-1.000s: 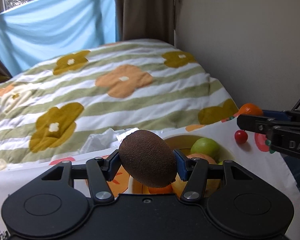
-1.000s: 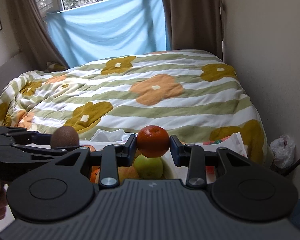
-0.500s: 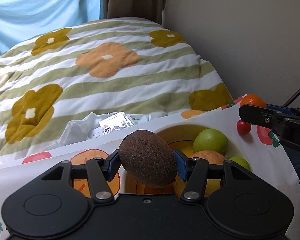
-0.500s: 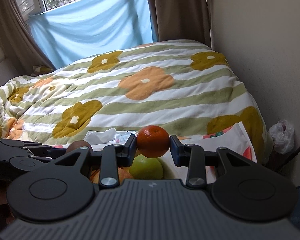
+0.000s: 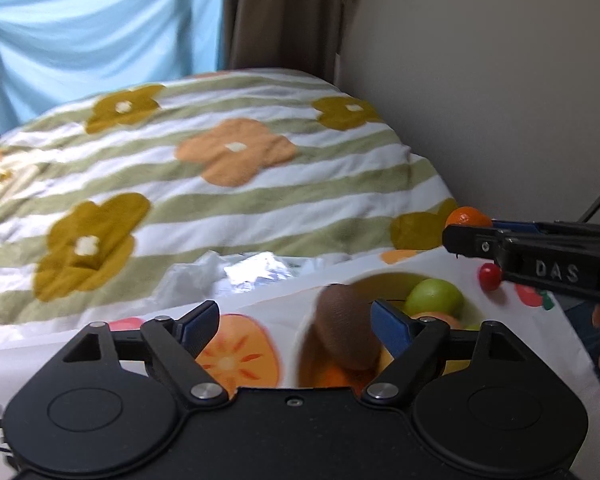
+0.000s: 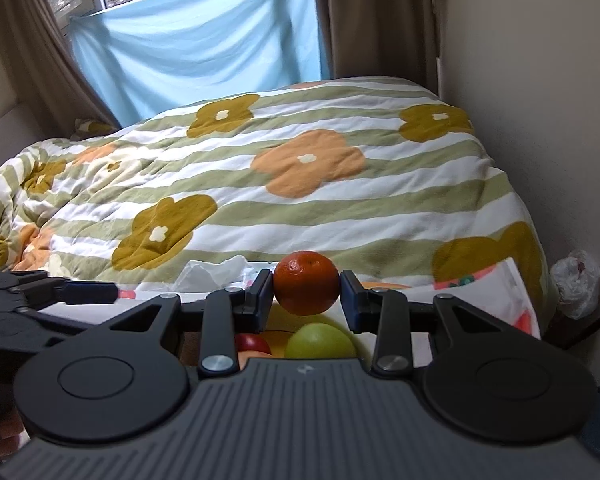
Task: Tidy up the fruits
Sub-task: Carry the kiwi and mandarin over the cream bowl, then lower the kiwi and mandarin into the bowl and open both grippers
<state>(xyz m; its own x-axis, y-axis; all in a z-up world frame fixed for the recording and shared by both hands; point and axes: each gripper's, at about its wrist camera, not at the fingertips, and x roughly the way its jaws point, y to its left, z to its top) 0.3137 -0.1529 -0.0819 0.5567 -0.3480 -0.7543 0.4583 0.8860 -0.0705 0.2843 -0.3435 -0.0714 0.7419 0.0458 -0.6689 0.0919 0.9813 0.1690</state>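
Observation:
My left gripper (image 5: 296, 322) is over the left rim of the yellow bowl (image 5: 384, 280), and its jaws are opening. The brown kiwi (image 5: 348, 332) is blurred between them, close to the right pad and clear of the left one, just above the bowl. A green apple (image 5: 434, 298) and orange fruit lie in the bowl. My right gripper (image 6: 306, 294) is shut on a small orange (image 6: 306, 288), held above the bowl over the green apple (image 6: 320, 342) and a red fruit (image 6: 252, 344). From the left wrist it shows at right, the orange (image 5: 468, 216) at its tip.
The bowl stands on a white fruit-print cloth (image 5: 236, 356). Behind it lie crumpled tissue and a foil packet (image 5: 256, 272), then a bed with a flowered striped quilt (image 6: 300, 184). A wall runs along the right, with a plastic bag (image 6: 576, 280) at its foot.
The left jaws have swung wide apart and let go of the kiwi, which now sits lower and to the right, blurred. The right gripper with the orange has edged closer over the bowl.

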